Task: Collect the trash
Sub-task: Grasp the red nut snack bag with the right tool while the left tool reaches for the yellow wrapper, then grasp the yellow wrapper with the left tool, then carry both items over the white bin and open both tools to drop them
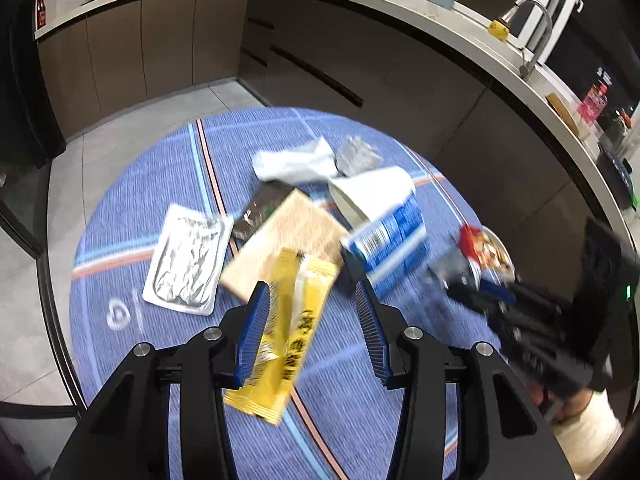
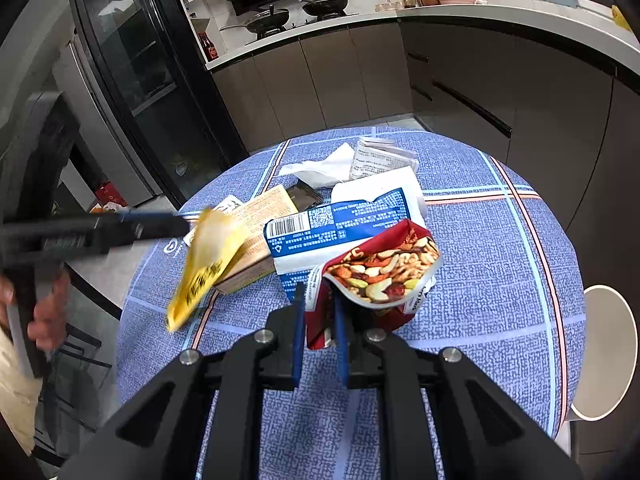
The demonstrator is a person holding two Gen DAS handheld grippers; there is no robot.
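Observation:
Over the round table with its blue cloth (image 1: 132,208), my left gripper (image 1: 310,288) stands open. A yellow wrapper (image 1: 288,332) hangs between its jaws against the left pad, clear of the right one. In the right wrist view the same yellow wrapper (image 2: 208,264) is blurred below the left gripper (image 2: 176,220). My right gripper (image 2: 318,294) is shut on a red nut bag (image 2: 384,276), which stays low over the cloth. Beyond lie a blue-and-white bag (image 2: 340,224), a tan carton (image 1: 288,236), a silver foil pouch (image 1: 186,260), white tissue (image 1: 296,164) and crumpled paper (image 1: 358,156).
A dark wrapper (image 1: 260,208) lies under the carton's far end. A white stool (image 2: 608,352) stands at the table's right edge. Kitchen cabinets (image 1: 320,64) curve behind the table, and a black fridge (image 2: 140,80) stands to the left. A person's hand (image 2: 48,312) grips the left tool.

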